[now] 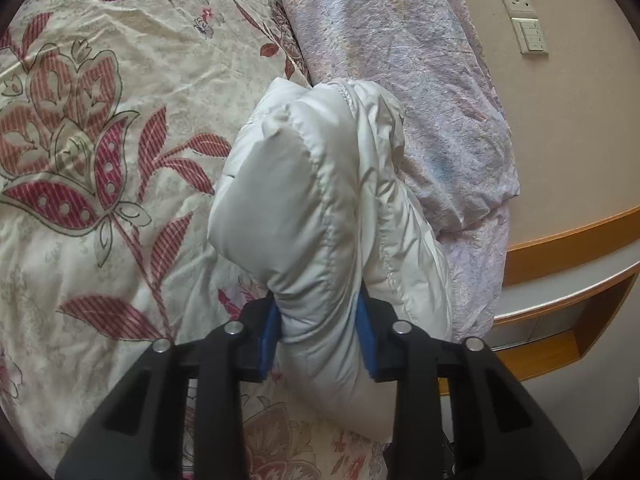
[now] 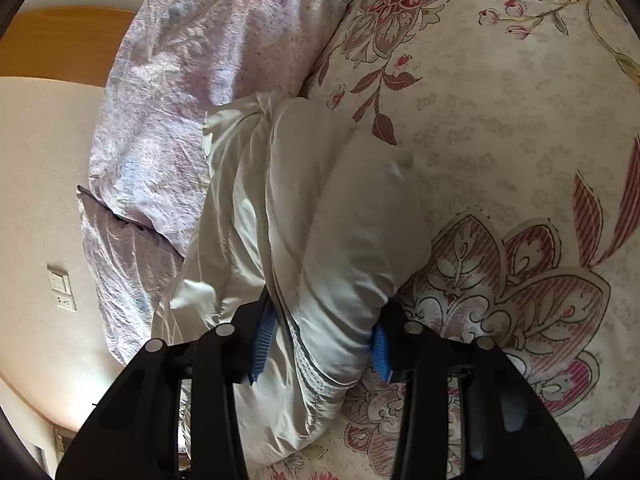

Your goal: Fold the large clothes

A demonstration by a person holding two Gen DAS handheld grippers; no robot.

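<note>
Floral bedspread (image 1: 120, 80); beige wall (image 1: 560, 120); wooden shelf (image 1: 568, 236).

Floral bedspread (image 1: 100, 128) lies flat and open on one side of the white puffer jacket (image 1: 320, 208); other side blocked by rumpled lilac duvet (image 1: 400, 60), w/ wall (image 1: 568, 120) and wooden shelf (image 1: 568, 240) just behind.

The puffy white quilted jacket (image 1: 320, 208) hides the inner faces of the blue ribbed pads (image 1: 366, 336) of the left gripper (image 1: 320, 336), where its bulk fills the gap; its near end drops out of sight behind the black gripper frame. In the right wrist view the same jacket (image 2: 320, 220) covers most of the right gripper's (image 2: 320, 344) blue pads (image 2: 262, 336), and its lower folds are cut off by the frame. The far end of the crumpled lilac duvet (image 1: 400, 60) runs past the picture's top edge. The markings on the cream wall socket plate (image 1: 518, 0) are too small to read. The wooden bedside shelf (image 1: 568, 292) is cut by the right edge.
</note>
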